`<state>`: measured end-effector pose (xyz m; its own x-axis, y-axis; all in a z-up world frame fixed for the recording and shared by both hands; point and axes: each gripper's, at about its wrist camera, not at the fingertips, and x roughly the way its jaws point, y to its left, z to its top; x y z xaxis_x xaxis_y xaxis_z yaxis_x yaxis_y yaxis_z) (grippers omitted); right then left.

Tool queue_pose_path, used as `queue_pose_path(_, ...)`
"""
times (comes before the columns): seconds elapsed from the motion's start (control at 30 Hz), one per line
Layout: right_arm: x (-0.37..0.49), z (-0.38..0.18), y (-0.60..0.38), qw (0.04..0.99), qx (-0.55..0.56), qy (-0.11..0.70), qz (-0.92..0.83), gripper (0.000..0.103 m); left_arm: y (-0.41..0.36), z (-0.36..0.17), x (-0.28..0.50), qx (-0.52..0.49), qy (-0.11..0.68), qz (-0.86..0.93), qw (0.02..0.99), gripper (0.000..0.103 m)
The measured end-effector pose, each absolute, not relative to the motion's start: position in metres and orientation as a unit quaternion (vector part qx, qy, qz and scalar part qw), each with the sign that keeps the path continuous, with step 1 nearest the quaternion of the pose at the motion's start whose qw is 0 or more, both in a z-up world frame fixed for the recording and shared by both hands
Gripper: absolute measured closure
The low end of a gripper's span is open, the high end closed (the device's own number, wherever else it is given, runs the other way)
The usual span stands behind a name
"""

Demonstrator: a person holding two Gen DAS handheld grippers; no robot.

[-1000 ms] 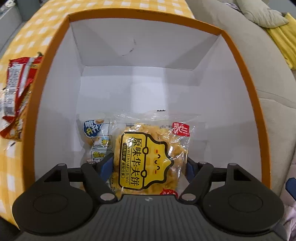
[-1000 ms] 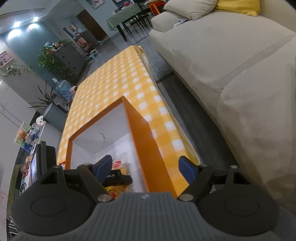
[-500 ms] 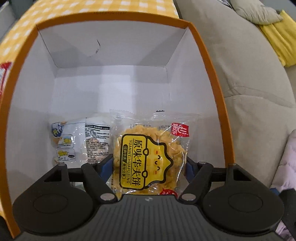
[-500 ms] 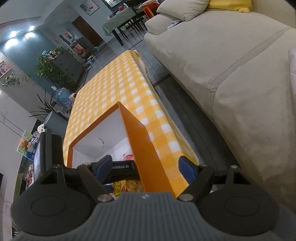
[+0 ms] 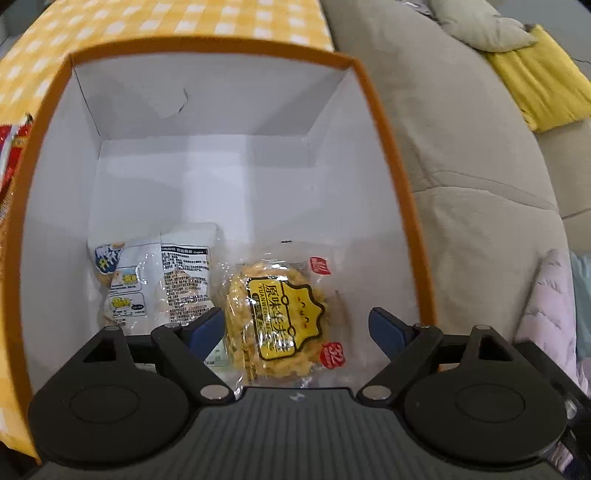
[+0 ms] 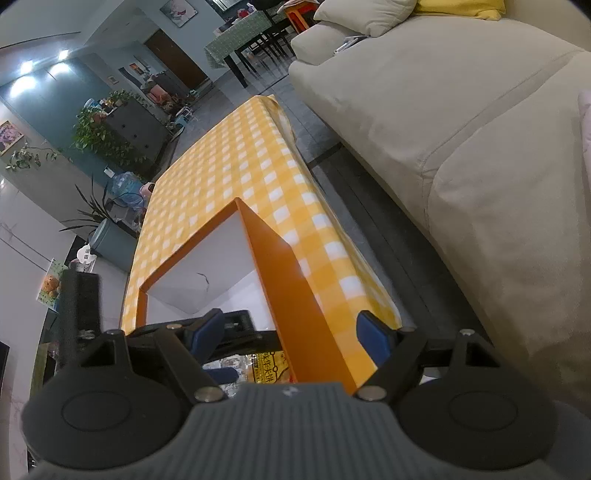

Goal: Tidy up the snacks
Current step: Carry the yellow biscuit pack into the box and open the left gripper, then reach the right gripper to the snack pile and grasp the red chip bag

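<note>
1. Orange-rimmed cardboard is seen from the left wrist view: the box (image 5: 391, 155) stands open on the yellow checked tablecloth (image 5: 110, 26), its white floor holding two packets at the near end. The yellow waffle-biscuit packet (image 5: 284, 317) lies flat between the spread blue pads of the left gripper (image 5: 297, 328), and neither pad appears to touch it, so the tool is judged released. A white-and-blue snack packet (image 5: 155, 280) lies just left of it, partly behind the left pad. A red packet (image 5: 13, 147) is glimpsed outside the box at the far left edge.
   - If the gripper is drawn out crookedly, the left pad could drag the white-and-blue packet, or the crinkled wrapper could catch and be lifted out again.
   - A knock against the light cardboard wall could shove the box along the cloth.

2. From the right wrist view, the right gripper (image 6: 291, 334) is held with jaws apart and nothing between them, hovering just above the right wall of the box (image 6: 295, 295), near the table edge by the beige sofa (image 6: 461, 147).
   - Since the box sits close to that edge, a bump from either tool could push it toward the gap beside the sofa.
</note>
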<state>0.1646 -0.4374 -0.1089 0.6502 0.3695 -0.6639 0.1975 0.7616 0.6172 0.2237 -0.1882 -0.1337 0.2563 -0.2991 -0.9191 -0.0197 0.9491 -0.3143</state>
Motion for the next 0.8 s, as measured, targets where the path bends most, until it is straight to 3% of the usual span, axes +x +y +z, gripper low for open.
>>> queue_pose_path(0.8, 0.16, -0.068, -0.387, 0.874, 0.197, 0.439, 0.058, 0.026, -0.099, -0.032, 0.145, -0.087, 0.56, -0.063, 0.821, 0.001)
